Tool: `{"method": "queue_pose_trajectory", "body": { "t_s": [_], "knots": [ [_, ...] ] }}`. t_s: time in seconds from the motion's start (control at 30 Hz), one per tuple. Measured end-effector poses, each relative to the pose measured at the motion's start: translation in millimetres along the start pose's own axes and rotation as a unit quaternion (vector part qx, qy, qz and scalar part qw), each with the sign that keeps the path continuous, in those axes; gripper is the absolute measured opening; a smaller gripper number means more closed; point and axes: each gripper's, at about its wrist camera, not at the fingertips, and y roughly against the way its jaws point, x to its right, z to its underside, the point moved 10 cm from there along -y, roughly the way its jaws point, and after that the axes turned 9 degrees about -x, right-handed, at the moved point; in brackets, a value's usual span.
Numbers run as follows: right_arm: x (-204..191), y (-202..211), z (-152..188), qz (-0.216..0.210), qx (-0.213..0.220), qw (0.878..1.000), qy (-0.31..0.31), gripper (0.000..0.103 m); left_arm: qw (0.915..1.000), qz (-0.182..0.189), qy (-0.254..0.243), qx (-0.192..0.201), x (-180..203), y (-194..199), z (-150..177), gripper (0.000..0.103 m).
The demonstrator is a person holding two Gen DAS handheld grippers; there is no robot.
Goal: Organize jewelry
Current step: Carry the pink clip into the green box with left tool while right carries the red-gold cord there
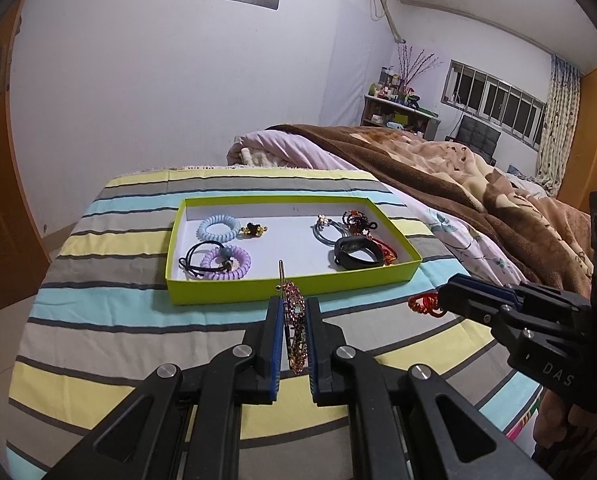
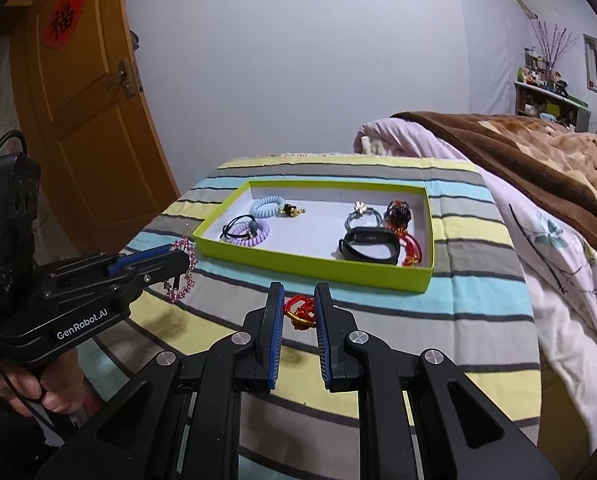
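Observation:
A lime-green shallow tray (image 1: 282, 290) (image 2: 298, 266) lies on the striped cloth. It holds spiral hair ties, a black elastic, a black wristband (image 1: 354, 258) (image 2: 372, 250) and beaded pieces. My left gripper (image 1: 294, 308) is shut on a pink beaded hair clip (image 1: 295, 328), held just before the tray's near wall; the clip also shows in the right wrist view (image 2: 182, 270). My right gripper (image 2: 300, 294) is closed on a red and gold knotted ornament (image 2: 300, 312) (image 1: 424, 304) right of the left gripper, in front of the tray.
The striped cloth (image 1: 138, 320) covers a small raised surface. A bed with brown and pink blankets (image 1: 458, 184) lies to the right. An orange door (image 2: 82, 112) stands to the left. A shelf with bottles (image 1: 398, 112) is at the far wall.

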Motion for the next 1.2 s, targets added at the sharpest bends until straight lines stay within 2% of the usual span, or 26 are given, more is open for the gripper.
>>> {"method": "queue_pose_trajectory", "body": {
  "t_s": [0.33, 0.7, 0.97, 1.2],
  "knots": [
    [7, -13, -39, -0.012, 0.014, 1.000, 0.001, 0.016, 0.9999, -0.012, -0.009, 0.007, -12, -8, -29, 0.010],
    [21, -41, -87, -0.029, 0.013, 0.999, -0.008, 0.016, 0.9999, -0.012, -0.007, -0.001, -30, -43, -70, 0.010],
    [31, -75, -101, -0.028, -0.002, 1.000, -0.008, 0.016, 0.9997, -0.012, -0.008, -0.018, -42, -82, -87, 0.010],
    [42, -114, -98, -0.029, -0.032, 0.999, -0.013, 0.016, 0.9989, -0.012, -0.016, -0.042, -43, -116, -89, 0.010]
  ]
}}
